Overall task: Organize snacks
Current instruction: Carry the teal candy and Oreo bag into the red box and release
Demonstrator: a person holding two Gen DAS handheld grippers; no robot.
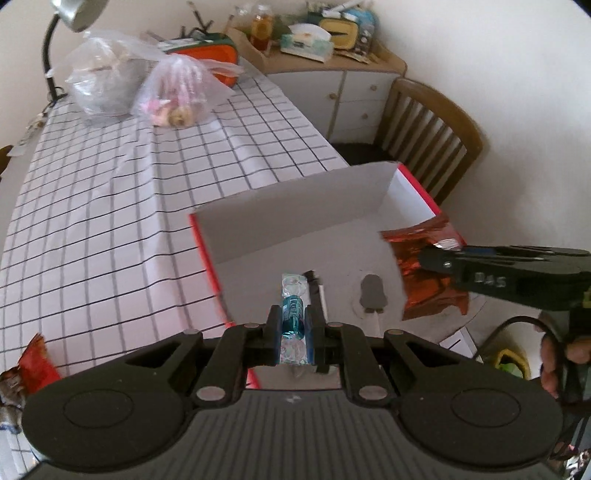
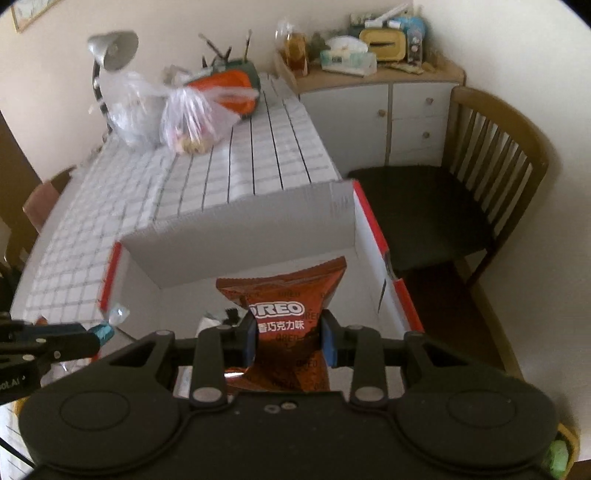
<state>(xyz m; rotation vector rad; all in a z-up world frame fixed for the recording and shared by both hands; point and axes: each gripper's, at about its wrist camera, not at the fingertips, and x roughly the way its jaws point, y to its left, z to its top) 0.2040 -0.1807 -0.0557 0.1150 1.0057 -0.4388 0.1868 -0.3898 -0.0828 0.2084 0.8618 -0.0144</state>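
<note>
Over box [image 2: 236, 221]: gripped candy [image 1: 293, 318], Oreo packet [image 2: 291, 325]

- The left gripper [image 1: 294, 325] is closed on a small candy in a blue wrapper [image 1: 293, 320]; the twisted silver ends of the candy stick out past the pads.
- Below the candy is an open cardboard box [image 1: 295, 214], white inside, with red outer walls.
- At the right, the right gripper [image 1: 428, 258] pinches a shiny brown-orange snack packet [image 1: 424, 291] over the box.
- A person's fingers [image 1: 550, 362] show at the right edge.
- The box stands on a table with a white checked cloth [image 1: 110, 206].
- Two clear plastic bags [image 1: 177, 92] lie at the far end of the table, near a desk lamp [image 1: 74, 14].
- A wooden chair [image 1: 436, 125] stands beside the table, in front of a white cabinet [image 1: 354, 92].
</note>
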